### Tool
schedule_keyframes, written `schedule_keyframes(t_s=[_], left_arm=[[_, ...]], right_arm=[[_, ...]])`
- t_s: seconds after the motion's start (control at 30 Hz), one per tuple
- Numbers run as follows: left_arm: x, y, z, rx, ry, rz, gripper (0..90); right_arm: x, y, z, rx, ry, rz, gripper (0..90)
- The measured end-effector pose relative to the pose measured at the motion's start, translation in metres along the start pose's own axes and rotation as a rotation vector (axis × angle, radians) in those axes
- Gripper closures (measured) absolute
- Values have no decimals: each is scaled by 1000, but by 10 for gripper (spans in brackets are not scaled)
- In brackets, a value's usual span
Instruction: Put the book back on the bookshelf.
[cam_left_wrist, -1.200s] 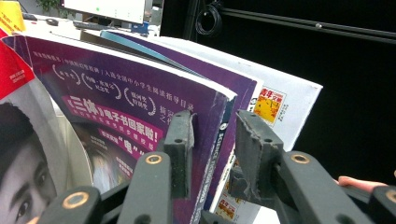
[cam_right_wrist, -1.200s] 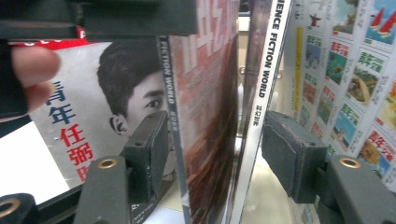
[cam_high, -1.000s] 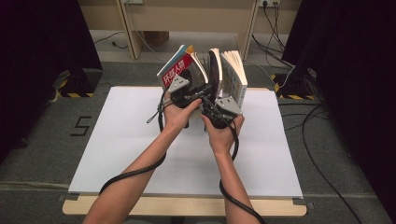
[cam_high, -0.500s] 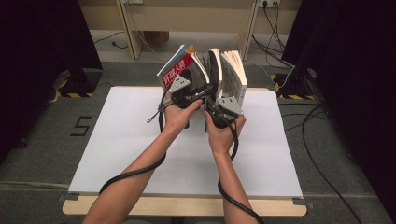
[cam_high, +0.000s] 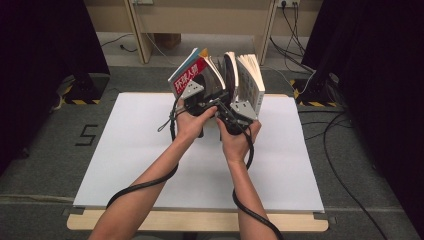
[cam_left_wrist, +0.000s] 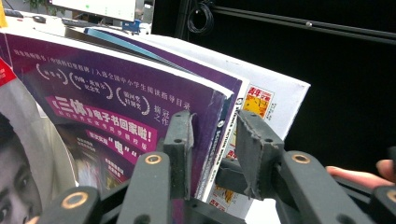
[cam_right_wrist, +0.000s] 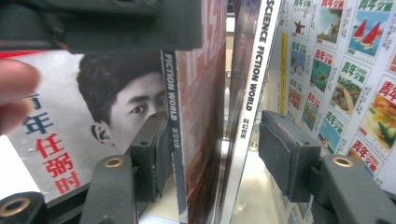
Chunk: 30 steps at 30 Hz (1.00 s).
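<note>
Little has shifted, though the right gripper (cam_right_wrist: 212, 154) jaws just opened slightly, straddling magazines (cam_high: 220, 75); left gripper (cam_left_wrist: 215, 154) seemingly pinches one. Next: separate them.

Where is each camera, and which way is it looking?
High view: above the table, looking forward and down at standing magazines; forearms and both grippers show.
Left gripper view: on the left gripper, jaws around a purple magazine.
Right gripper view: on the right gripper, jaws around two magazine spines.
Shared: the magazines.
</note>
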<state>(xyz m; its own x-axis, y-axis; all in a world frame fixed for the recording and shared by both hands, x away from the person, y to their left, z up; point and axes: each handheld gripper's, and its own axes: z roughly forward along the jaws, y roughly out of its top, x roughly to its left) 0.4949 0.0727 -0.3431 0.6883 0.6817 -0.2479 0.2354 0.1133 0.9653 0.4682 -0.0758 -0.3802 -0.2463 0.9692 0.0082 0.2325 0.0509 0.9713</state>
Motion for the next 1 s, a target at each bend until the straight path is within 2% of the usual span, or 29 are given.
schedule_keyframes(t_s=[0.17, 0.27, 0.47, 0.57, 0.63, 0.77, 1.0], left_arm=[[1, 1, -6, -15, -3, -4, 654], [2, 3, -17, -41, 2, 0, 650], [6, 6, -38, -50, 17, 44, 643], [9, 6, -48, -47, 26, 52, 641], [11, 6, -54, -42, 31, 70, 642], [13, 7, -66, -48, 35, 79, 642], [22, 9, -87, -30, 73, 92, 622]], right_arm=[[-2, 4, 5, 16, 11, 15, 504], [-3, 7, 6, 22, -3, 17, 552], [-7, 13, 5, 43, -42, 59, 680], [-7, 16, 3, 48, -59, 87, 677], [-7, 17, 2, 45, -69, 101, 653], [-9, 17, 1, 37, -75, 98, 609], [-10, 16, 0, 50, -64, 90, 571]])
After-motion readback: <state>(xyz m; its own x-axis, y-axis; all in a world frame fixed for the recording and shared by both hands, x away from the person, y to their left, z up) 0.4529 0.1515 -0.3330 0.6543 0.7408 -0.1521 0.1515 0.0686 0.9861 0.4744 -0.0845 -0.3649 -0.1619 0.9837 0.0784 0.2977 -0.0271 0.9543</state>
